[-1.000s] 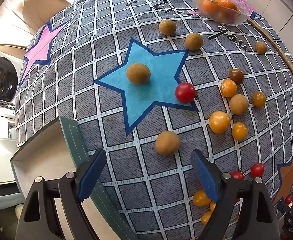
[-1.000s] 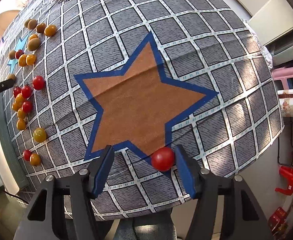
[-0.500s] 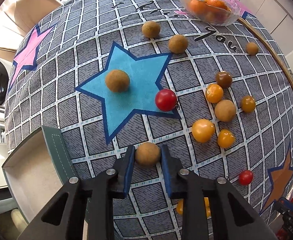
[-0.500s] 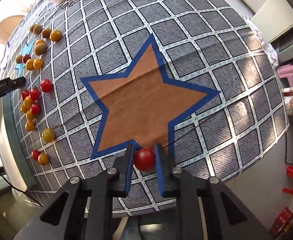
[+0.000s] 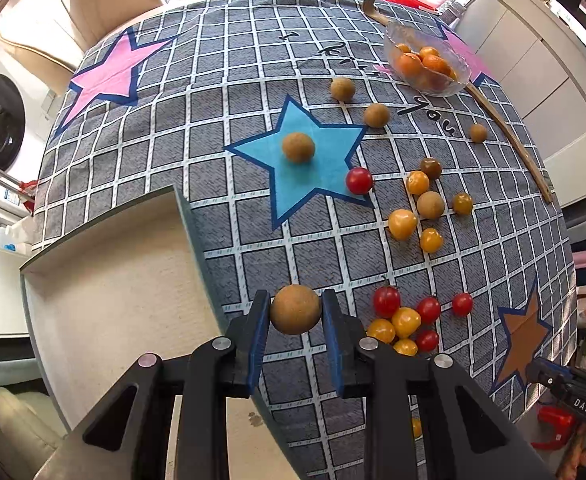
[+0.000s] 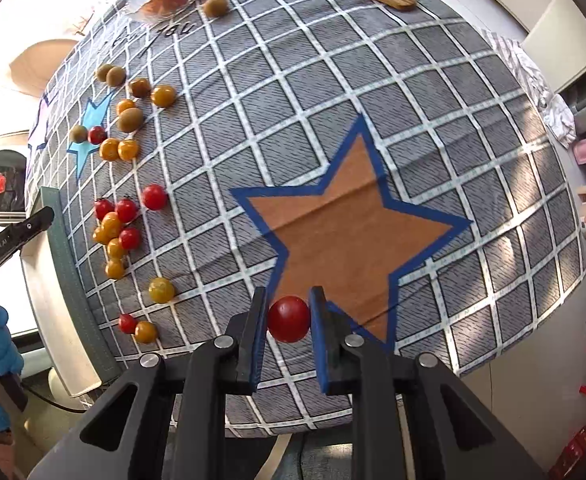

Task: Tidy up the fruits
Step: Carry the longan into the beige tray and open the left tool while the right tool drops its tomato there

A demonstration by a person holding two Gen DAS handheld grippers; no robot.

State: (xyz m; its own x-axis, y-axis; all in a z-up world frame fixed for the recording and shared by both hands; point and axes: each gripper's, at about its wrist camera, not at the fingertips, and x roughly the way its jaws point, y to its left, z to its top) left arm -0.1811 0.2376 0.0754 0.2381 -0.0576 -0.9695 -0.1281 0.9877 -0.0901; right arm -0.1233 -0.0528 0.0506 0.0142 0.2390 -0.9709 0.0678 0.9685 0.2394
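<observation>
Left claw [image 5: 295, 312]: pinched on a brown round fruit [image 5: 295, 309], held up near the edge of the open box [image 5: 105, 292].
Right claw [image 6: 285, 312]: clamped on a red cherry tomato [image 6: 288, 318], above the lower point of the brown star [image 6: 353, 236].
Brown fruits on the desk, left view: five, one on the blue star [image 5: 313, 164], two beyond it, one small near the wooden stick [image 5: 505, 132], one among the yellow tomatoes.
Red tomatoes, left view: one at the blue star's tip [image 5: 359, 180], four in the near cluster [image 5: 407, 320].
Yellow tomatoes, left view: four by the loose brown fruit, plus a darker one; about three in the near cluster.
Glass bowl [image 5: 427, 62]: holds orange fruits, too heaped to count.
Tablecloth [image 6: 293, 100]: grey grid with stars, covering the desk.
Change, left: half a second ago the fruit sat gripped on the cloth; now it is lifted toward the box.
Change, right: the tomato, then gripped at cloth level, is now raised off it.
</observation>
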